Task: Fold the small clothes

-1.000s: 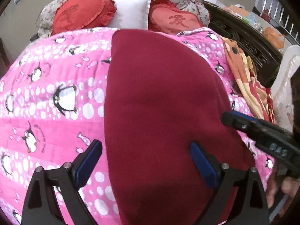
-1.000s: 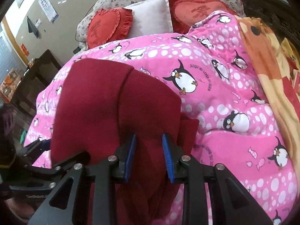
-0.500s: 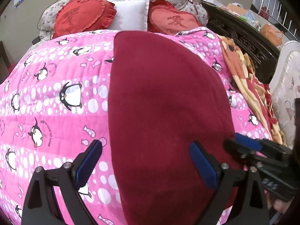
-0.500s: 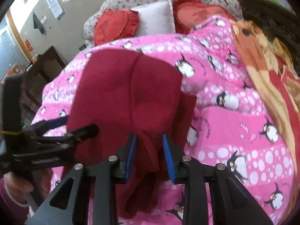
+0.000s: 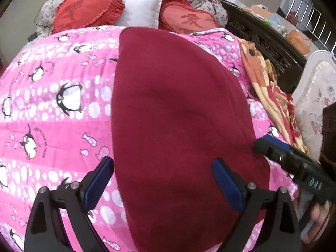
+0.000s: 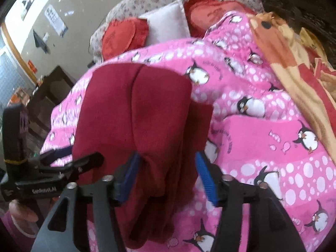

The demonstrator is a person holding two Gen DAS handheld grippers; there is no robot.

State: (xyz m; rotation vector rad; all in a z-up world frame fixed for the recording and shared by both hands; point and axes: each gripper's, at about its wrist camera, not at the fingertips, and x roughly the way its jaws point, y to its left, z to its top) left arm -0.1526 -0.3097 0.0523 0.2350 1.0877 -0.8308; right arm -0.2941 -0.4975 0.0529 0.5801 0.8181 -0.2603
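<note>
A dark red garment [image 5: 178, 113] lies lengthwise on the pink penguin quilt [image 5: 52, 109]. My left gripper [image 5: 163, 180] hovers wide open over the garment's near end, holding nothing. The right gripper shows at the left wrist view's right edge [image 5: 294, 159], by the garment's right edge. In the right wrist view the garment [image 6: 134, 113] is folded along a centre crease and its near edge hangs bunched between the fingers. My right gripper [image 6: 168, 176] is open, its jaws apart around that bunched cloth. The left gripper [image 6: 54, 168] sits at the garment's left side.
Two red heart cushions [image 5: 84, 10] and a white pillow [image 5: 140, 8] lie at the bed's head. An orange patterned blanket [image 5: 266, 79] lies along the quilt's right side, beside dark carved furniture [image 5: 268, 42]. A dark cabinet [image 6: 46, 96] stands left of the bed.
My right gripper's jaws have opened from a narrow pinch on the cloth to well apart. The garment's near edge now hangs loose between them. The left gripper stays open over the garment.
</note>
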